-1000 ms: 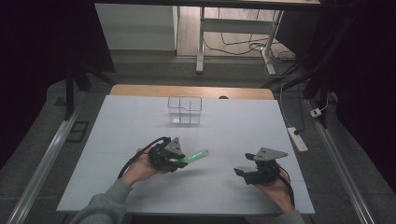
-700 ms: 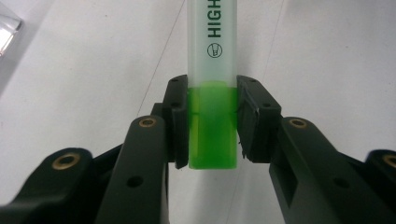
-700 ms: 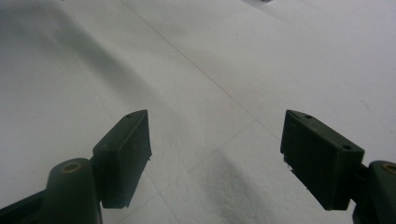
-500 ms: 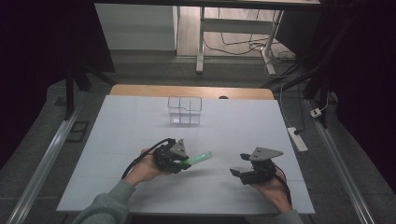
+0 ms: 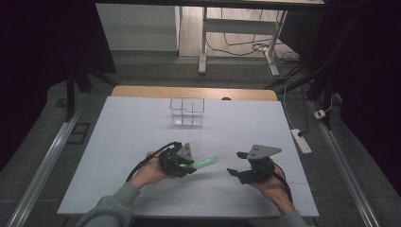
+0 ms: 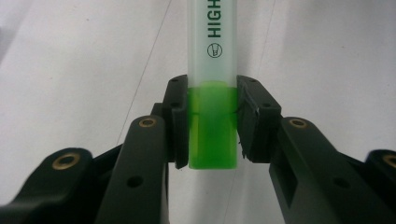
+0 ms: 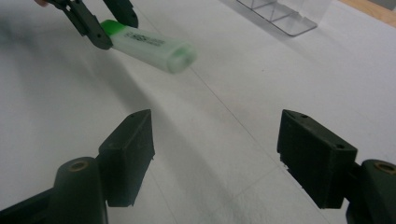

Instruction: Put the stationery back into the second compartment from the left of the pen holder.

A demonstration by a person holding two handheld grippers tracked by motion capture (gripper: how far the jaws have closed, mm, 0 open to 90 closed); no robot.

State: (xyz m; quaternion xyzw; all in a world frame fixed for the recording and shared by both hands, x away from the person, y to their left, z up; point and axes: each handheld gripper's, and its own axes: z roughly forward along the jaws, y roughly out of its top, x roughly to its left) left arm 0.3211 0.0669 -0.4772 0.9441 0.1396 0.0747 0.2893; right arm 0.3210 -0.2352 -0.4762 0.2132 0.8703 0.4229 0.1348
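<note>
I have the left tool (image 5: 189, 166) clamped on the green highlighter (image 5: 204, 163). In the left gripper view both pads press flat against the bright green end of the highlighter (image 6: 212, 121), one on each side, and the pale frosted cap runs straight on away from the jaws, with part of the printed lettering readable on it. From the high view the pen sticks out of the tool toward the right and slightly toward the far side, its free end hanging over the white bench (image 5: 142, 123) in the gap between my two hands. I cannot tell whether the pen's tip clears the surface or brushes it.

My right tool (image 5: 238, 170) sits to the right of the pen, near but apart from it, jaws spread with nothing between them; they have just been closing a little. The right gripper view looks along those two black jaws (image 7: 215, 154) at bare bench, and beyond them, up and to the left, the highlighter (image 7: 154, 46) points its capped end toward this tool with the left tool's jaws gripping the green end.

At the far side of the bench, well apart from both hands, stands a clear compartment box (image 5: 187, 112).
</note>
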